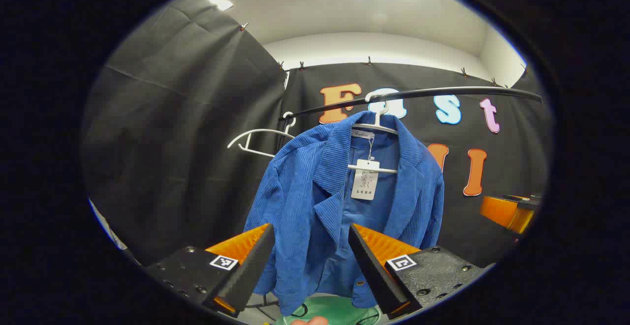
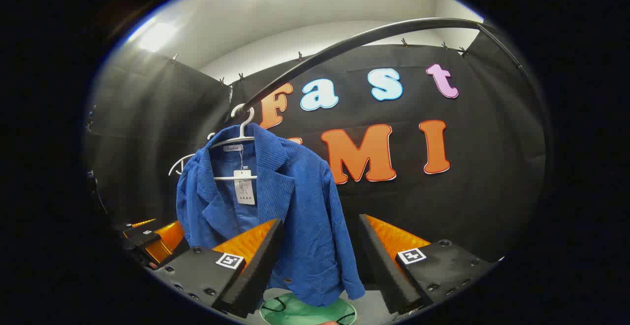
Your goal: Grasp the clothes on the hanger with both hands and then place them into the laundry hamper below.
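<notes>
The blue jacket (image 1: 339, 202) is hung on a white hanger (image 1: 376, 125) from the rail (image 1: 443, 92), above the green hamper (image 2: 307, 311). The approach is judged under way: left tool (image 1: 310, 258) and right tool (image 2: 320, 261) are released, short of the cloth. Next, each side must be gripped.

**Cloth, plastic and rail**

Ahead of my spread jaws hangs a ribbed, matt blue corduroy jacket (image 1: 339, 202) on a smooth white plastic hanger (image 1: 376, 123), paper tag (image 1: 365, 179) at the collar. The rail (image 2: 354, 39) above looks dark and glossy. My fingers (image 1: 246, 271) are matt black with ridged orange backs.
</notes>
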`<state>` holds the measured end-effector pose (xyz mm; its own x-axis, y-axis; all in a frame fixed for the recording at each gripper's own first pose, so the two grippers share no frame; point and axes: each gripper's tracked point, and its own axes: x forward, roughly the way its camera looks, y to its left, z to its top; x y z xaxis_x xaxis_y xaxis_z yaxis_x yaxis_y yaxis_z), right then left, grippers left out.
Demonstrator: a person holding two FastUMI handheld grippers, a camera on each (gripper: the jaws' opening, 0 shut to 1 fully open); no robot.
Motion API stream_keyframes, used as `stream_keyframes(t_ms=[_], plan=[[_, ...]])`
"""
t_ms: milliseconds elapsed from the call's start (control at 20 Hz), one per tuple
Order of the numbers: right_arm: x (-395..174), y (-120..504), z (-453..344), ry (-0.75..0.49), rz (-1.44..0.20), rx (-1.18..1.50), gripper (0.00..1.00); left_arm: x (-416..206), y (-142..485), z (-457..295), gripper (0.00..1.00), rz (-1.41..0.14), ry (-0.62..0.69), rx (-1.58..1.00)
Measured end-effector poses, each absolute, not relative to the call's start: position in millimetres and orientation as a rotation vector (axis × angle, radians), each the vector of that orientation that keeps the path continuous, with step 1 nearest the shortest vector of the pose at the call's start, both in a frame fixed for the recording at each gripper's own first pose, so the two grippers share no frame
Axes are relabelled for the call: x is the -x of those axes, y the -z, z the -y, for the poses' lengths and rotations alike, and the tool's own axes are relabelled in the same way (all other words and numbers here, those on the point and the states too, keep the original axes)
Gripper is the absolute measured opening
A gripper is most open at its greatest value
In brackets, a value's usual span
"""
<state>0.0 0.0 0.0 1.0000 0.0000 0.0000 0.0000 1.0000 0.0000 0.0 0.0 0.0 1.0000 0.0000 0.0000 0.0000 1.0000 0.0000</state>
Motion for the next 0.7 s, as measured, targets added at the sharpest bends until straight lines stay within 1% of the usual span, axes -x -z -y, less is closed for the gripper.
stream_keyframes(t_ms=[100, 150, 200, 250, 300, 400, 450, 500, 600, 650, 700], plan=[[-1.1, 2.4, 2.0, 0.006, -0.009, -0.006, 0.98, -0.6, -5.4, 0.1, 0.91, 0.015, 0.009, -0.007], [0.0, 3.9, 4.0, 0.010, -0.015, -0.007, 0.98, 0.6, -6.4, -0.1, 0.95, 0.021, 0.014, -0.012], [0.5, 4.6, 4.9, 0.014, -0.018, -0.007, 0.89, 1.1, -7.8, -0.3, 0.92, 0.025, 0.015, -0.016], [-0.3, 4.6, 6.3, 0.019, -0.017, -0.006, 0.89, 1.5, -7.8, 1.0, 0.92, 0.027, 0.019, -0.015], [0.1, 4.4, 8.0, 0.024, -0.015, -0.003, 0.89, 2.2, -7.1, 2.4, 0.95, 0.024, 0.024, -0.010], [1.0, 3.7, 10.8, 0.031, -0.012, 0.004, 0.89, 3.2, -5.3, 3.8, 0.94, 0.018, 0.029, 0.002], [0.7, 2.7, 11.9, 0.033, -0.009, 0.004, 0.89, 4.1, -5.0, 3.6, 0.98, 0.017, 0.031, 0.004], [0.3, 2.0, 12.2, 0.035, -0.007, 0.003, 0.89, 4.7, -4.7, 3.4, 0.95, 0.016, 0.032, 0.003], [0.6, 2.5, 12.6, 0.036, -0.006, 0.000, 0.89, 4.1, -5.5, 2.9, 0.94, 0.017, 0.033, 0.005], [0.5, 3.9, 12.2, 0.035, -0.009, -0.001, 0.89, 4.0, -5.3, 2.8, 0.92, 0.017, 0.034, 0.007], [1.4, 4.8, 10.4, 0.032, -0.010, -0.001, 0.89, 4.3, -5.8, 2.8, 0.92, 0.018, 0.034, 0.008]])
